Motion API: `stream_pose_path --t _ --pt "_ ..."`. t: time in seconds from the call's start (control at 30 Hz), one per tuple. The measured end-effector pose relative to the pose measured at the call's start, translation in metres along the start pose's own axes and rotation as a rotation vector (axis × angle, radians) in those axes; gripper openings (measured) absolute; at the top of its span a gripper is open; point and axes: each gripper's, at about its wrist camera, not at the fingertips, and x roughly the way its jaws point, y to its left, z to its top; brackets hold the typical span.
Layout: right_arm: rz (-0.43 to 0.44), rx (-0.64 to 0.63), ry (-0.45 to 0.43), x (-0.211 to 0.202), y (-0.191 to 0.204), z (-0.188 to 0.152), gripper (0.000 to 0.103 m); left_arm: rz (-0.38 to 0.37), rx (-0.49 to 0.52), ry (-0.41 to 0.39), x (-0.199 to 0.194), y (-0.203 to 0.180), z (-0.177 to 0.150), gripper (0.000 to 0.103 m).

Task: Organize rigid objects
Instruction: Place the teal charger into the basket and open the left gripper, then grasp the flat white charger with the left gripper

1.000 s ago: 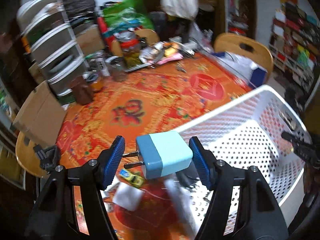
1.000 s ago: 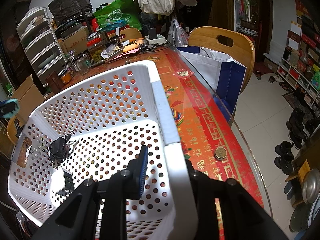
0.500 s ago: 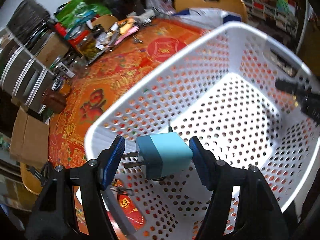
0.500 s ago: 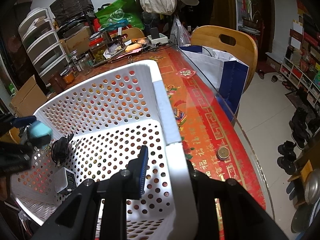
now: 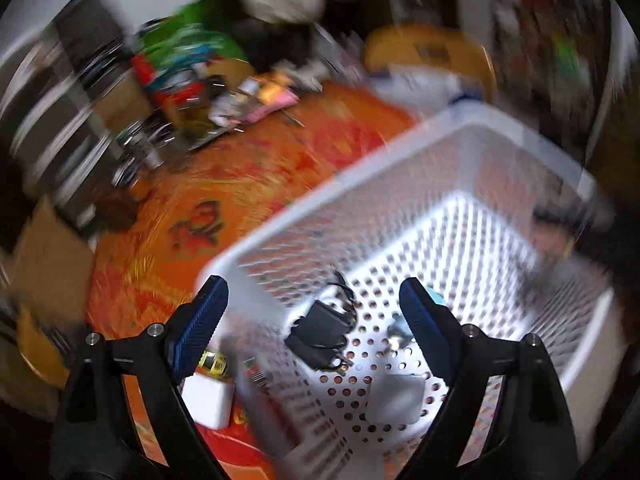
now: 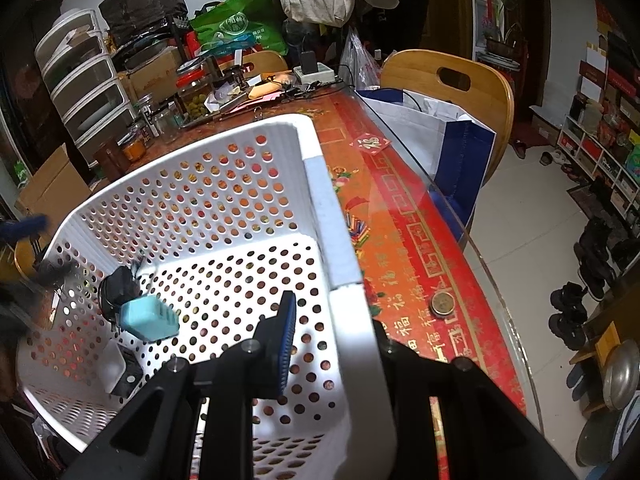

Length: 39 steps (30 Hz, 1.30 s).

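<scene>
My left gripper (image 5: 314, 312) is open and empty above the near corner of the white perforated basket (image 5: 400, 184); this view is blurred by motion. The teal charger (image 6: 149, 317) lies inside the basket (image 6: 320, 196), next to a black adapter (image 6: 118, 289) and a white-and-black charger (image 6: 116, 364). In the left wrist view the black adapter (image 5: 322, 330) lies between my fingers' line of sight, and the teal charger (image 5: 434, 295) peeks past the right finger. My right gripper (image 6: 332, 344) is shut on the basket's side wall.
A white charger block (image 5: 210, 396) and a small yellow toy car (image 5: 214, 360) lie on the orange tablecloth (image 5: 192, 216) outside the basket. A coin (image 6: 442, 303) lies near the table's glass edge. Jars, drawers and clutter stand at the far end. A wooden chair (image 6: 452, 80) holds a white-blue bag.
My left gripper opened and let the teal charger go; it now lies in the basket. The left gripper has pulled back. The right gripper still grips the basket wall.
</scene>
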Motion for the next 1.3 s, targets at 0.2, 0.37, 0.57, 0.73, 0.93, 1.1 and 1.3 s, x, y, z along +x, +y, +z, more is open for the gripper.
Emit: stream_pose_path --t 0.2,0.37,0.57,0.73,0.93,1.1,1.3 --pt "-0.013 -0.006 0.003 0.001 0.001 0.001 0.023 0.138 -0.330 0.014 -0.021 0.155 -0.053 0.103" --pt "-0.009 0.002 -0.004 0.001 0.000 0.001 0.023 0.147 -0.434 0.306 0.065 0.224 -0.103 0.103" --pt "-0.018 0.001 0.003 0.001 0.000 0.001 0.023 0.100 -0.451 0.342 0.111 0.224 -0.106 0.099" --pt "-0.022 0.000 0.003 0.001 0.000 0.000 0.023 0.081 -0.455 0.366 0.127 0.223 -0.106 0.097" --pt "-0.021 -0.001 0.003 0.001 0.000 0.001 0.023 0.091 -0.464 0.416 0.143 0.225 -0.110 0.084" --pt "-0.020 -0.002 0.003 0.001 -0.001 0.001 0.023 0.077 -0.452 0.398 0.143 0.220 -0.104 0.058" --pt "-0.021 -0.004 0.006 0.001 0.000 0.001 0.023 0.100 -0.435 0.374 0.141 0.215 -0.098 0.058"
